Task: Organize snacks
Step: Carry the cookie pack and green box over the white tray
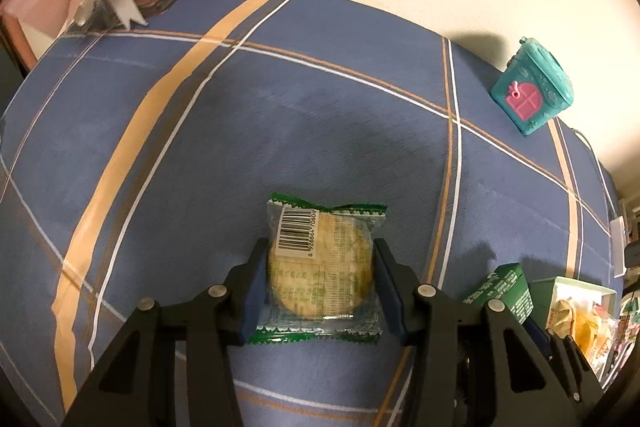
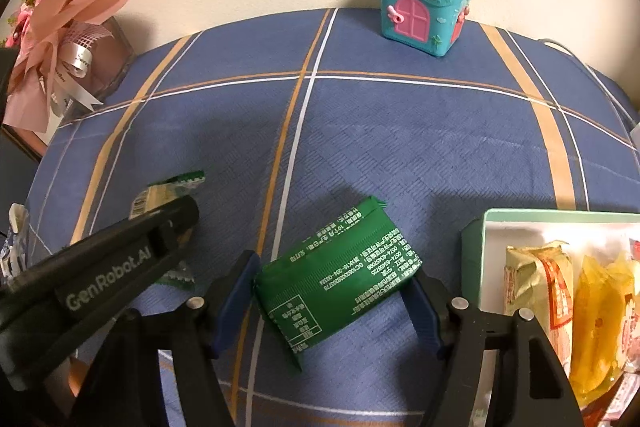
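A clear cracker packet with green ends and a barcode lies on the blue plaid tablecloth. My left gripper is shut on it, one blue pad against each side. In the right wrist view the same gripper covers most of that packet. A dark green snack packet with white print lies tilted on the cloth, and my right gripper is shut on its two ends. This packet also shows at the lower right of the left wrist view. A pale green box holding several yellow and orange snack packs stands to the right.
A teal toy house with a pink door stands at the table's far edge by the wall. A pink bouquet with white ribbon sits at the far left corner. A small blue-white wrapper lies at the left edge.
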Tool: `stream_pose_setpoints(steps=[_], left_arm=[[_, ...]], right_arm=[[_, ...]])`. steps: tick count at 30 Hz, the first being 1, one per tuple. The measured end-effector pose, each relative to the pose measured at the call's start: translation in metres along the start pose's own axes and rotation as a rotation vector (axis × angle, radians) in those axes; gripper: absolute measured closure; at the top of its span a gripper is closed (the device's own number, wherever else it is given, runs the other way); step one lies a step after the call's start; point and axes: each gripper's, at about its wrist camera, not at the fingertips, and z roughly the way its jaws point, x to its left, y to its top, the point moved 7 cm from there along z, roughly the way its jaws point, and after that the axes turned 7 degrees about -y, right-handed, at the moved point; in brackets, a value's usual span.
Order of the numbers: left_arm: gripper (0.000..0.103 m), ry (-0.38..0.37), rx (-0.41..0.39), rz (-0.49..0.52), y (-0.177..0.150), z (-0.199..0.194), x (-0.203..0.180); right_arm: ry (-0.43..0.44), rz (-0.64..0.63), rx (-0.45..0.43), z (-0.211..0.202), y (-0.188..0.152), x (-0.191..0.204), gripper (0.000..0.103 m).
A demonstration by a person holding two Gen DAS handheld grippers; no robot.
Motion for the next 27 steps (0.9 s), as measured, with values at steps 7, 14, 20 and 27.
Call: stream_pose_setpoints(steps=[7,14,20,27], left_arm=[[0.052,-0.011,-0.008,-0.045,-0.006,-0.024,-0.001],[0.052,-0.048,-0.050,-0.055,-0.019,-0.069,-0.020],[0.052,-0.057,-0.065,0.018,-0.036,-0.089,-0.063],[0.052,-0.129,-0.032,0.152,-0.073,-0.097,-0.135]], right_arm=[[-0.013,-0.021,-0.021,-0.030,-0.002,0.000,0.031],[-0.030,-0.016,-0.063,-0.075,-0.005,-0.019,0.031],[-0.059,0.030,-0.079,-0.109,-0.016,-0.064,0.031],[-0.118,0.150,-0.040,-0.129,-0.045,-0.143,0.031]])
